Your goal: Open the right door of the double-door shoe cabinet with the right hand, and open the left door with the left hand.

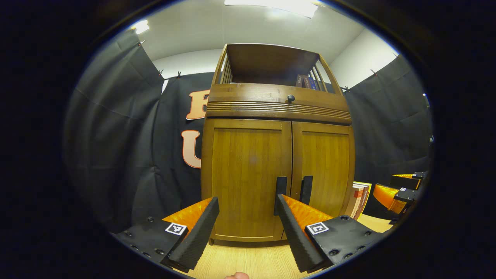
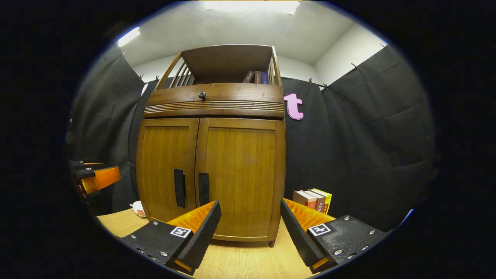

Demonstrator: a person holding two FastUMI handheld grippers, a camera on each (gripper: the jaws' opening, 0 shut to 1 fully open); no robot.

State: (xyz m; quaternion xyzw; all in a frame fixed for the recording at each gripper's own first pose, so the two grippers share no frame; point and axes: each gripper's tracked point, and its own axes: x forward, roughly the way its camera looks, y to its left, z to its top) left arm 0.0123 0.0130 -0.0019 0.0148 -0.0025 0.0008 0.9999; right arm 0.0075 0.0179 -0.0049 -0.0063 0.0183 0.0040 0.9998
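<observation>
Wooden shoe cabinet upright on a pale wooden table, both lower doors shut and flush. In the left gripper view, left gripper low in front of the cabinet with fingers spread wide, nothing between them, aimed at the left door; right-hand finger overlapping the foot of that door's dark vertical handle (touching or merely in front, cannot tell). Right door beside it, its own dark handle just across the centre seam. Above the doors a ribbed drawer front with a small round knob, then an open shelf holding a few books at its right end. Right of the cabinet, a short row of books standing on the table, and farther right the other gripper at the edge of the view. In the right gripper view, right gripper likewise spread and empty, held near the bottom of the right door, apart from the wood; handles left of its fingers, side by side at the seam. Small white object on the table at the cabinet's left corner, too small to identify. Black cloth wall behind everything, bright ceiling lights overhead.
</observation>
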